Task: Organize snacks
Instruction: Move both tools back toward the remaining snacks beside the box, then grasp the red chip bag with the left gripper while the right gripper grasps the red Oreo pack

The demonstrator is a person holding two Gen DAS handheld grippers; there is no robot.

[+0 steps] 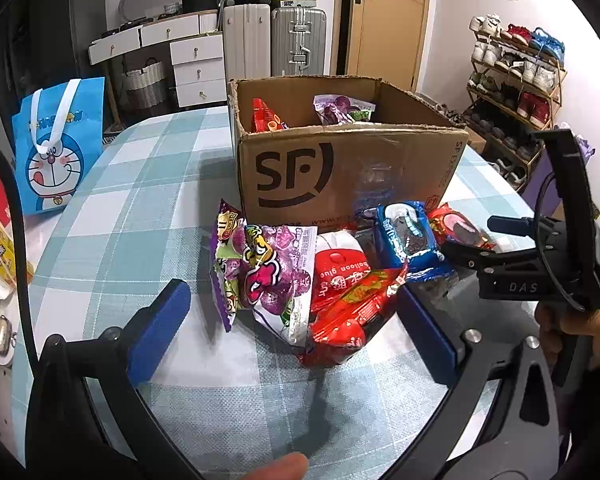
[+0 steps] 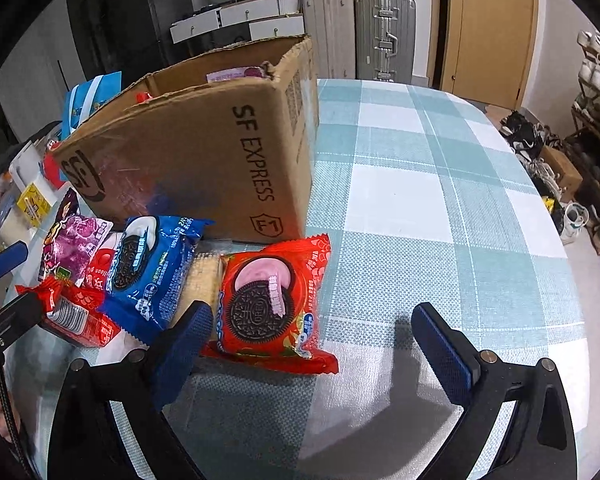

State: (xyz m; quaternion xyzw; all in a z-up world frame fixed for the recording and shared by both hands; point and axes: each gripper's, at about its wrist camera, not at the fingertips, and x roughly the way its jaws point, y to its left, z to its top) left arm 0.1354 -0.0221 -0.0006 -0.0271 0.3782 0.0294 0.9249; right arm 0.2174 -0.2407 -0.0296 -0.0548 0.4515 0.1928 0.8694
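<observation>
While both grippers' jaws gape empty, the box (image 2: 204, 152) reads "SF EXPRESS", the red packet (image 2: 268, 312) "OREO"

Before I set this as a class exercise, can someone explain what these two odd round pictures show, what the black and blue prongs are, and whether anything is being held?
No robot here: a person holds a two-fingered grabbing tool in each hand, with a wide-angle camera on each looking along its blue-padded fingers. One picture comes from the left tool, the other from the right tool. Both are open and hold nothing.

On the checked tablecloth stands an open SF Express cardboard box with some snacks already inside. In front lie loose packets: a red Oreo pack, which lies nearer the right tool's left finger, a blue Oreo pack, a purple gummy bag and red wrappers. A blue Doraemon bag stands nearby.
</observation>
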